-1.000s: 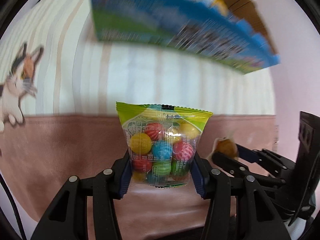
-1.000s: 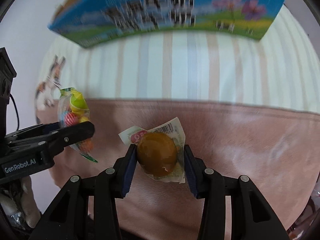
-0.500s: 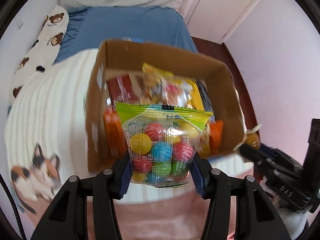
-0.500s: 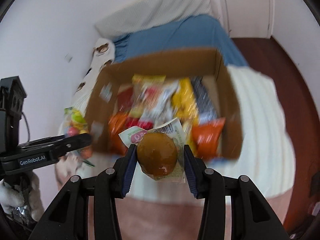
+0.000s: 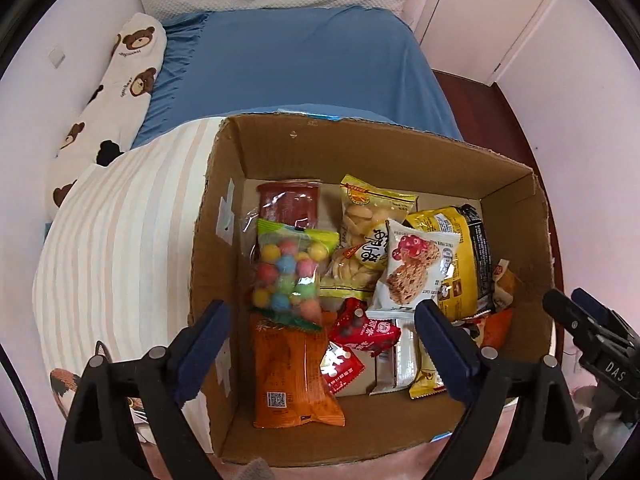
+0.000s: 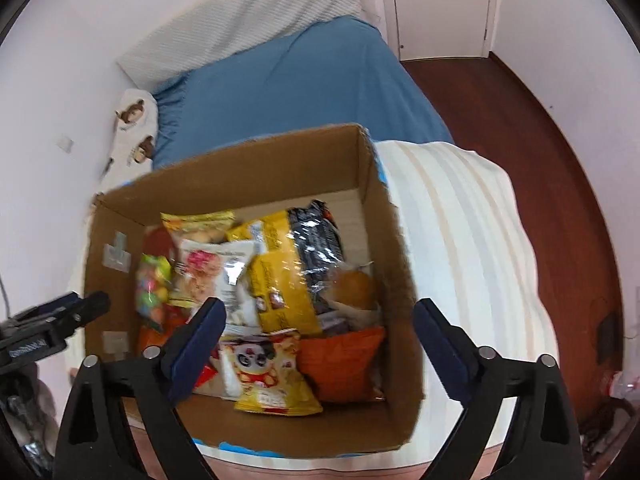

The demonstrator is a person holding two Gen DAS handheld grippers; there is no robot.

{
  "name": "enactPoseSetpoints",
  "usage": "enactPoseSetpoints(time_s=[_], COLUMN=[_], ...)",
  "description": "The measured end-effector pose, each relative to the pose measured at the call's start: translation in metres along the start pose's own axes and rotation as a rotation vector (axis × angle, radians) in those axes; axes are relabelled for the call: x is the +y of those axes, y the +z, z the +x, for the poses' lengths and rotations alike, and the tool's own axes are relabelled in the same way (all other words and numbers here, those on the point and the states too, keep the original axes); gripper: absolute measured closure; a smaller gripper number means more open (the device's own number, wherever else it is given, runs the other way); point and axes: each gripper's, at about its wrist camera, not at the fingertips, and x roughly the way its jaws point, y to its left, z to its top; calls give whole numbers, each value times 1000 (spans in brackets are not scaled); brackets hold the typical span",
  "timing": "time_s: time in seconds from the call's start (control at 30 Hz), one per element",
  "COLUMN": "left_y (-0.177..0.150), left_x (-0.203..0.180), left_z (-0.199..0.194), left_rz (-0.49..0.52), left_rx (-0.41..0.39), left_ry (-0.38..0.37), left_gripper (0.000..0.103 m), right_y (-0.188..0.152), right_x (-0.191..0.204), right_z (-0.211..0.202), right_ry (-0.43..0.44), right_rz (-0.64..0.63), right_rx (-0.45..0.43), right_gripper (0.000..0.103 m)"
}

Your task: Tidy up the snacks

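Note:
An open cardboard box (image 5: 360, 148) (image 6: 260, 176) full of snack packets lies right under both grippers. My left gripper (image 5: 320, 312) hovers over its left half, its jaws opening with nothing pressed between the pads. The clear bag of coloured candy balls (image 5: 288, 272) (image 6: 154, 284) lies loose on the other packets by the left wall. My right gripper (image 6: 318, 308) hangs over the right half, its jaws opening too. The brown round snack in its wrapper (image 6: 354, 284) (image 5: 502, 284) rests inside by the right wall, free of the pads.
The box sits on a striped cream blanket (image 5: 112, 248) (image 6: 460, 240) on a bed with a blue sheet (image 5: 300, 64). A bear-print pillow (image 5: 116, 96) lies along the left wall. Brown wooden floor (image 6: 520, 120) and a white door (image 6: 440, 4) are to the right.
Both grippers travelled from the pink blanket to above the box. Both then opened, and the candy ball bag and the brown snack dropped in among the packets.

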Motion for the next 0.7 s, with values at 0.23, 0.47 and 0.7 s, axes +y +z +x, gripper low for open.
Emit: enactPoseSetpoints(time_s=[0.23,0.47,0.7], left_y=[-23,-44,-67], left_x=[-1,-2,-12], left_z=[2,-13,-53], left_rz=[-6,-27,-32], left_rx=[14,-8,-111], left_ry=[13,-9,19], left_gripper=[2,2,2], right_y=[-22,-45,-61], right_x=[1,3,7], right_z=[7,-6,-40], right_ry=[-33,-50,-46], right_rz=[-34,-59,-76], right_rx=[22,18,-45], right_gripper=[4,2,2])
